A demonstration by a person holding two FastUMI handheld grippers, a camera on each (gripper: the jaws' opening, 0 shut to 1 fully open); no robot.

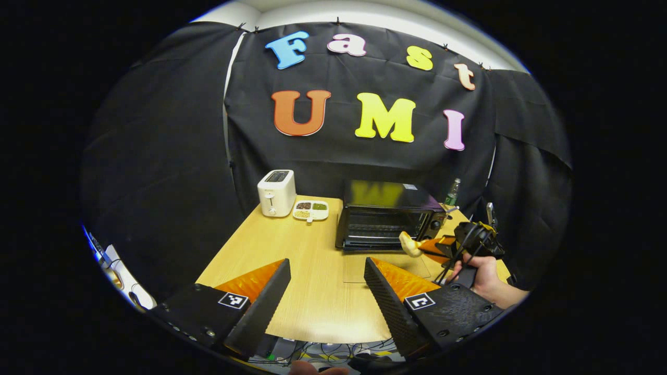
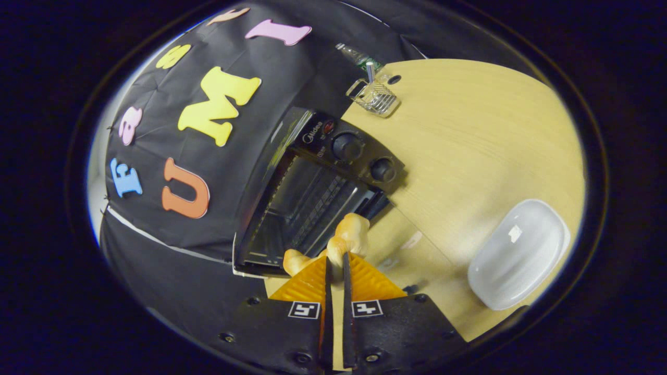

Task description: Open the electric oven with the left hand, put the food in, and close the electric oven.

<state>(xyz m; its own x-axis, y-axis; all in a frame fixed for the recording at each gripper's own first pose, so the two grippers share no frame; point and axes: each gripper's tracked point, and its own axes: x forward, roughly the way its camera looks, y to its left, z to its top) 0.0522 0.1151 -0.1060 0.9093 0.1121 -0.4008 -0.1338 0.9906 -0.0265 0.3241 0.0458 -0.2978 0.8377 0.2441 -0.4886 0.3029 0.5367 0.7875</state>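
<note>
In the left gripper view, our left gripper (image 1: 325, 291) hangs low over the near edge of the wooden table (image 1: 312, 260) with its fingers spread wide and nothing between them. To its right, a hand (image 1: 487, 278) holds our right gripper (image 1: 424, 249), which carries the food (image 1: 409, 244), a pale croissant-like piece, just in front of the electric oven (image 1: 388, 216). In the right gripper view the right gripper (image 2: 334, 268) is clamped on the food (image 2: 351, 234), fingers nearly together. The oven (image 2: 312, 192) has its door folded down and open, we think, the rack showing inside. A white oval dish (image 2: 516, 252) sits on the table (image 2: 469, 135) off to the right. Farther back stand a white toaster (image 1: 276, 192), a divided snack tray (image 1: 311, 209), a wire rack (image 2: 376, 96) and a bottle (image 1: 453, 192).
</note>
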